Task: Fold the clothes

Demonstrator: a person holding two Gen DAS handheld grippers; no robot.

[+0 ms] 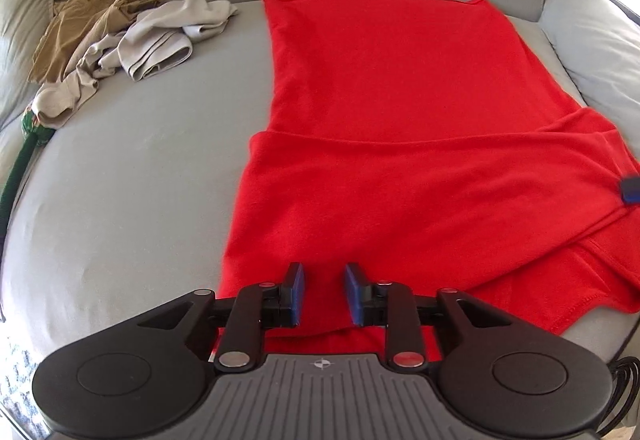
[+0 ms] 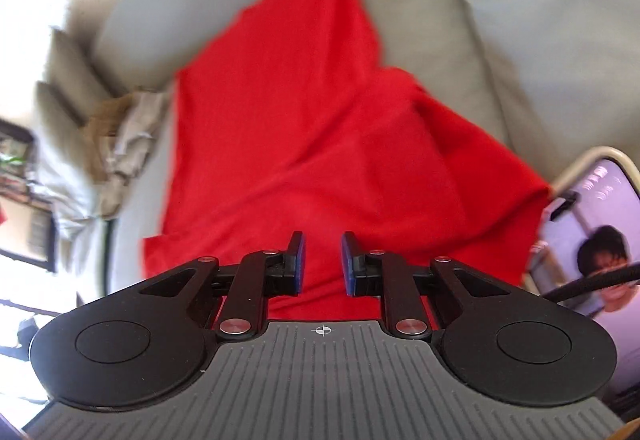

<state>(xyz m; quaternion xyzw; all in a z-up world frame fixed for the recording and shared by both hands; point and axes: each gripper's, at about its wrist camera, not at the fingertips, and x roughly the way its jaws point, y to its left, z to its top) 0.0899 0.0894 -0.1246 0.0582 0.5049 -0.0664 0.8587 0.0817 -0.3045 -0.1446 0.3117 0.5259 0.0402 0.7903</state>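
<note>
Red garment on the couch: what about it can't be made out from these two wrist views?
- Red garment, left wrist view: near hem hidden under the left gripper; right edge cut off by the frame.
- Right wrist view: motion blur smears its folds and edges; near part hidden behind the right gripper.
- Pile of clothes: crumpled, individual items unclear.

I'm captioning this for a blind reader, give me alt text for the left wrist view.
A red shirt lies spread on a grey couch cushion, its near part folded over, with the open left gripper at its near edge. A heap of beige and tan clothes sits at the far left.
</note>
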